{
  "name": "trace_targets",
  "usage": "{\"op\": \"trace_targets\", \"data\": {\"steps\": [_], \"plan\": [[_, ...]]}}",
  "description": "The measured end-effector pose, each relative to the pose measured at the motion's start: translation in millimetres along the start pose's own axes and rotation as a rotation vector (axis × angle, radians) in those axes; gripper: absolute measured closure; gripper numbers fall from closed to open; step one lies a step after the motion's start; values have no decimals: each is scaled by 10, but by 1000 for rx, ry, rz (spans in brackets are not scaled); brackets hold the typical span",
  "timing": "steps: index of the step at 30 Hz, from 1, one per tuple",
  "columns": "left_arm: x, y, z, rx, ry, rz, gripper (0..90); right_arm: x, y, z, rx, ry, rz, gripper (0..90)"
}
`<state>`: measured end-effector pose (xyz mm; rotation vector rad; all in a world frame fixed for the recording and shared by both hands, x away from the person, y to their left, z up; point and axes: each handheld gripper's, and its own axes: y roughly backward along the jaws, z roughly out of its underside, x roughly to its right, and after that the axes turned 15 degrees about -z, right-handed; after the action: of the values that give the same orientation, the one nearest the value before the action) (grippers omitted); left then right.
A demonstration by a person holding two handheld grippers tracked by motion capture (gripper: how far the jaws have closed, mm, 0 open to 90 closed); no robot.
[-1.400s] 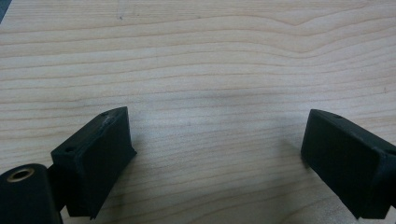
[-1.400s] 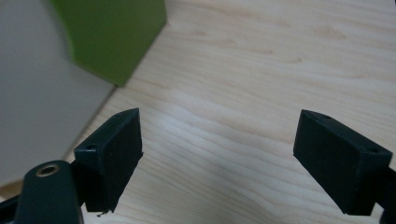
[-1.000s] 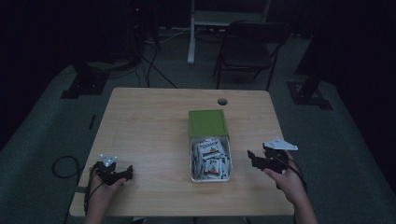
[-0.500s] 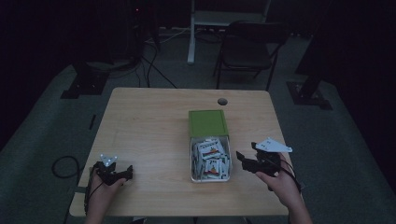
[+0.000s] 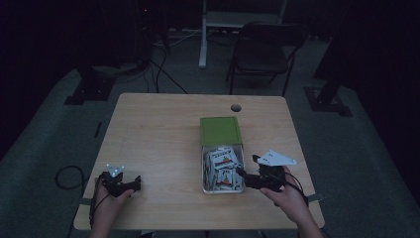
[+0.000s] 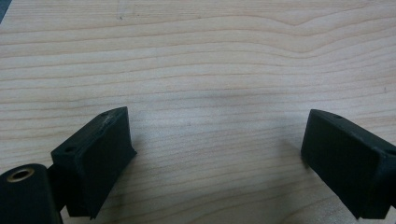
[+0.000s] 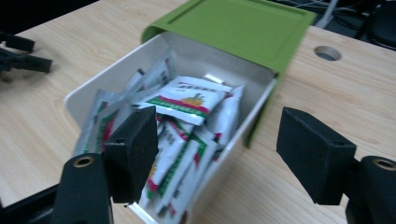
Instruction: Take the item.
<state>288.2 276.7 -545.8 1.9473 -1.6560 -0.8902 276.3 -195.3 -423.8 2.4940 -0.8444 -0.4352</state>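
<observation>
A white box [image 5: 204, 174] [image 7: 88, 95] with a green sliding lid [image 5: 220, 130] [image 7: 236, 25] pushed half back lies mid-table, holding several white sachets [image 5: 222, 159] [image 7: 184, 100] printed in red and green. My right gripper [image 5: 246, 174] [image 7: 217, 149] is open at the box's right side, its jaws straddling the box's near right corner, one jaw over the sachets. My left gripper [image 5: 132, 182] [image 6: 217, 154] rests open on bare wood at the table's front left, with nothing between its jaws.
The wooden table [image 5: 163, 134] has a round cable hole [image 5: 236, 107] [image 7: 327, 52] behind the box. A folding chair [image 5: 262, 52] and a desk frame [image 5: 203, 34] stand beyond the far edge. Cables [image 5: 67, 174] lie on the floor at left.
My right gripper has moved left and slightly down, from off the box's right side to its near right corner. The left gripper has stayed where it was.
</observation>
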Motion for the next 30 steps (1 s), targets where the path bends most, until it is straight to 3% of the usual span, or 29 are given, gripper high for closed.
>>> {"op": "trace_targets", "data": {"steps": [17,30], "plan": [[0,0,0,1,0,0,90,-251,-258,-44,-12,23,-99,289],[0,-1,1,2,1,0,90,-385,-509,-25,-38,24,-162,348]]}}
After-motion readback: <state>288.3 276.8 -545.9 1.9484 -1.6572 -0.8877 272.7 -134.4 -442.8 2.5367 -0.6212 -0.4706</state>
